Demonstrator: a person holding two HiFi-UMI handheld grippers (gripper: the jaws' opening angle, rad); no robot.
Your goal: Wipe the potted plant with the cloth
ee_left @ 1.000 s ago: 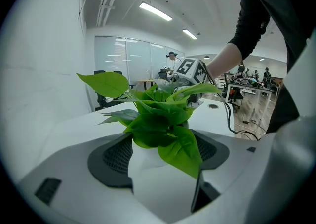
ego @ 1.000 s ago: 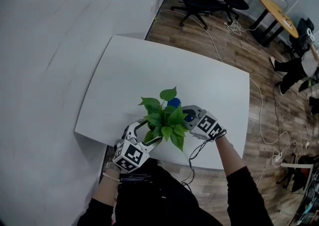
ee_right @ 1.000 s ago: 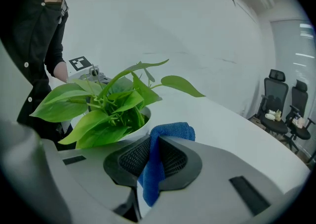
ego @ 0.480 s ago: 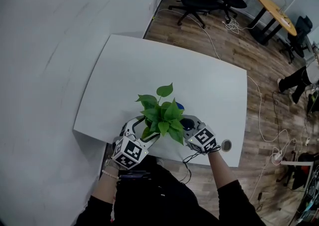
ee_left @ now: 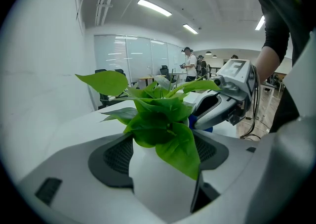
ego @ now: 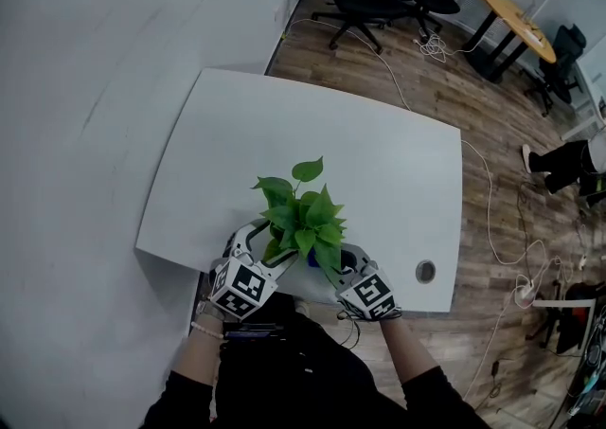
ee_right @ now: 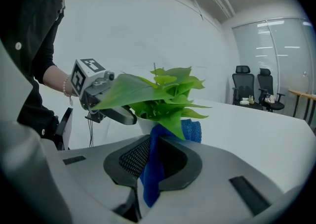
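Even ceiling light, soft shadows, sharp focus, fisheye warping with dark corners.

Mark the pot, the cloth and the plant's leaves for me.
pot (ee_left: 153, 188): left gripper view, its white side wall.
cloth (ee_right: 150, 171): right gripper view, fold between the jaws.
leaves (ego: 303, 223): head view, middle of the foliage.

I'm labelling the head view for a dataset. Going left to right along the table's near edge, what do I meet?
Left claw → potted plant, which it grips → right claw, holding the blue cloth → round cable hole in the table.
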